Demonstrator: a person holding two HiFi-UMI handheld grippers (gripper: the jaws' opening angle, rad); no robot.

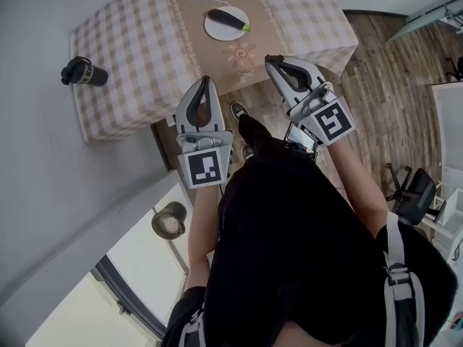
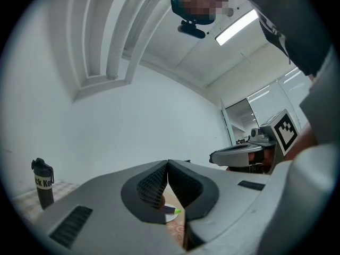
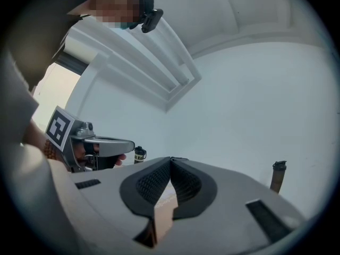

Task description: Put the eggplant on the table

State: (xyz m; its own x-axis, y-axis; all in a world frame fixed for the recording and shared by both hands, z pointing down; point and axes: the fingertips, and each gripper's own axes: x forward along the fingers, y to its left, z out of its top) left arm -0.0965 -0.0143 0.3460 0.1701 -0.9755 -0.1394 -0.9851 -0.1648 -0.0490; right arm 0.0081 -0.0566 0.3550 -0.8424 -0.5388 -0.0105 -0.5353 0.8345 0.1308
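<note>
A dark purple eggplant (image 1: 227, 18) with a green stem lies on a white plate (image 1: 214, 27), on the brown runner of a checked-cloth table (image 1: 130, 42). Both grippers hang in the air short of the table's near edge, well apart from the plate. My left gripper (image 1: 205, 82) is shut with nothing in it, and my right gripper (image 1: 270, 61) is shut and empty too. In the left gripper view the jaws (image 2: 168, 163) meet, and the eggplant (image 2: 171, 210) shows small below them. The right gripper view shows its jaws (image 3: 171, 160) closed on nothing.
A black bottle (image 1: 84, 71) stands at the table's left edge. Wooden floor and an office chair (image 1: 414, 194) lie to the right, with a white wall to the left. The person's shoes (image 1: 239, 110) stand just before the table. A second bottle (image 3: 277, 177) shows in the right gripper view.
</note>
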